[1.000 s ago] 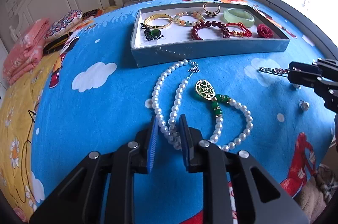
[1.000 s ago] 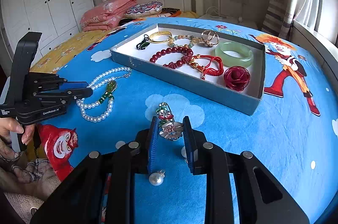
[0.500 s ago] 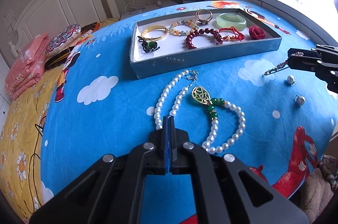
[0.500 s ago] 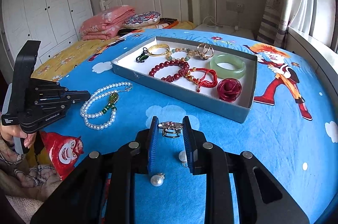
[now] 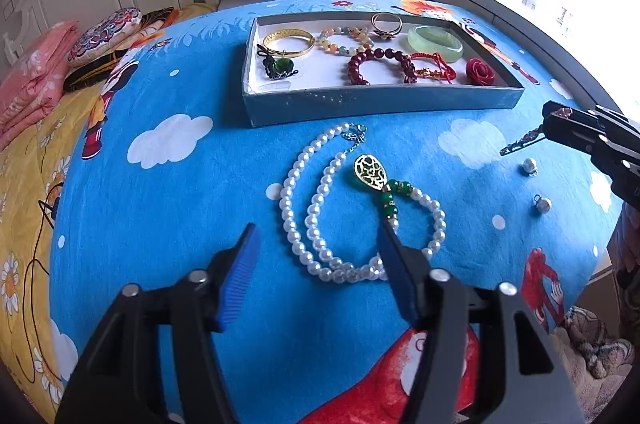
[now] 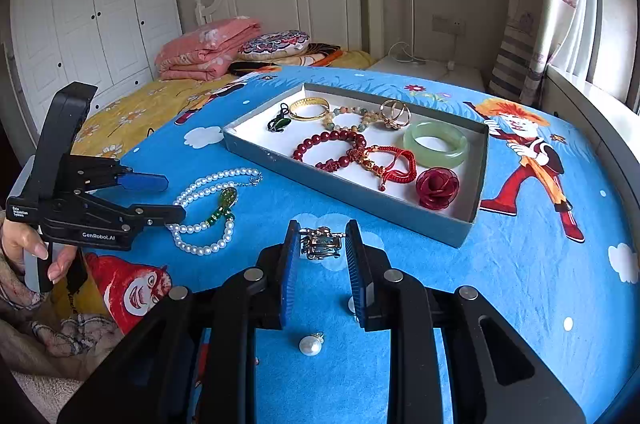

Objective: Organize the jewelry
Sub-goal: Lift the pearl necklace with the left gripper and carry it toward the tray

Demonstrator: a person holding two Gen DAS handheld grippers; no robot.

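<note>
A pearl necklace with a gold-and-green pendant (image 5: 332, 207) lies on the blue cloth, also in the right wrist view (image 6: 212, 207). My left gripper (image 5: 316, 240) is open, its fingers on either side of the necklace's near loop. My right gripper (image 6: 322, 244) is shut on a metal flower brooch (image 6: 321, 243), held above the cloth; it also shows in the left wrist view (image 5: 524, 141). The grey jewelry tray (image 5: 380, 103) holds several bracelets, a jade bangle (image 6: 436, 143) and a red rose (image 6: 437, 187).
Two loose pearl earrings (image 5: 529, 165) (image 5: 543, 203) lie right of the necklace; one pearl (image 6: 311, 345) shows under my right gripper. Folded pink blankets (image 6: 208, 49) and a cushion (image 6: 276, 43) lie by the headboard. A window is at the right.
My left gripper went from shut to wide open around the necklace's near loop. My right gripper has lifted the brooch and holds it higher than before.
</note>
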